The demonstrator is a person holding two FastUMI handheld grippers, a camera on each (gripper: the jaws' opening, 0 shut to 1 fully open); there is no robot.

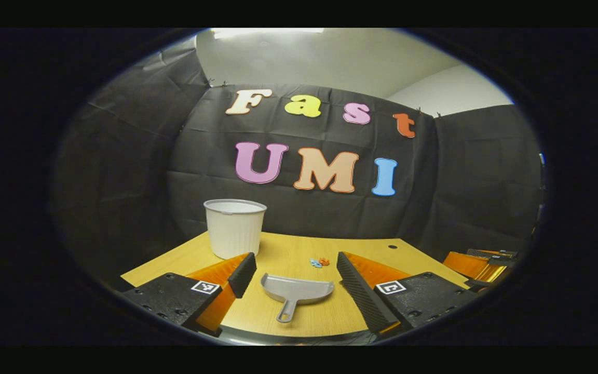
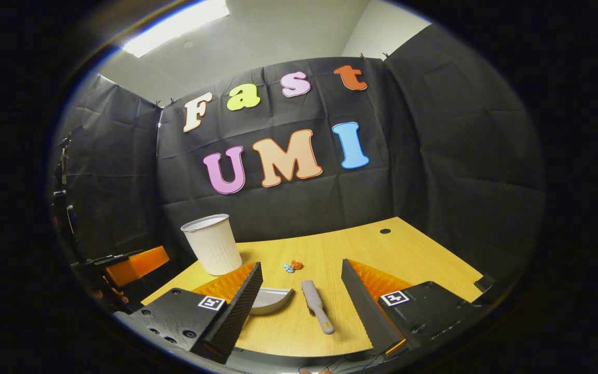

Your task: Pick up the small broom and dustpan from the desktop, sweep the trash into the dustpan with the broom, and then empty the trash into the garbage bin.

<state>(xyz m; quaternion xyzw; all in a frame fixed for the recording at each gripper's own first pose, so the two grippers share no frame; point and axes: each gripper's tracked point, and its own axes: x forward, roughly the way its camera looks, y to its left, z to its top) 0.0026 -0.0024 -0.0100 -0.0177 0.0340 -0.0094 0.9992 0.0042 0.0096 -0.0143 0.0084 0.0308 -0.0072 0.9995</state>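
A grey dustpan [image 1: 296, 292] lies on the wooden desk [image 1: 288, 249], handle toward me, between the spread fingers of my left gripper [image 1: 295, 270], which is open and above it. In the right gripper view the small grey broom [image 2: 316, 305] lies flat on the desk, with the dustpan [image 2: 270, 300] to its left, partly behind my left finger. My right gripper [image 2: 301, 280] is open with the broom between its fingers, not touching it. Small blue and orange trash scraps [image 1: 319, 262] [image 2: 293, 266] lie beyond the dustpan. A white ribbed bin [image 1: 234, 228] [image 2: 212, 244] stands upright at the back left.
The desk [image 2: 413, 254] has a small round hole [image 2: 385, 231] near the back right. Black cloth walls close in the booth behind and beside the desk. The other gripper [image 1: 478, 262] shows at the right edge of the left gripper view, and at the left edge [image 2: 122, 267] of the right gripper view.
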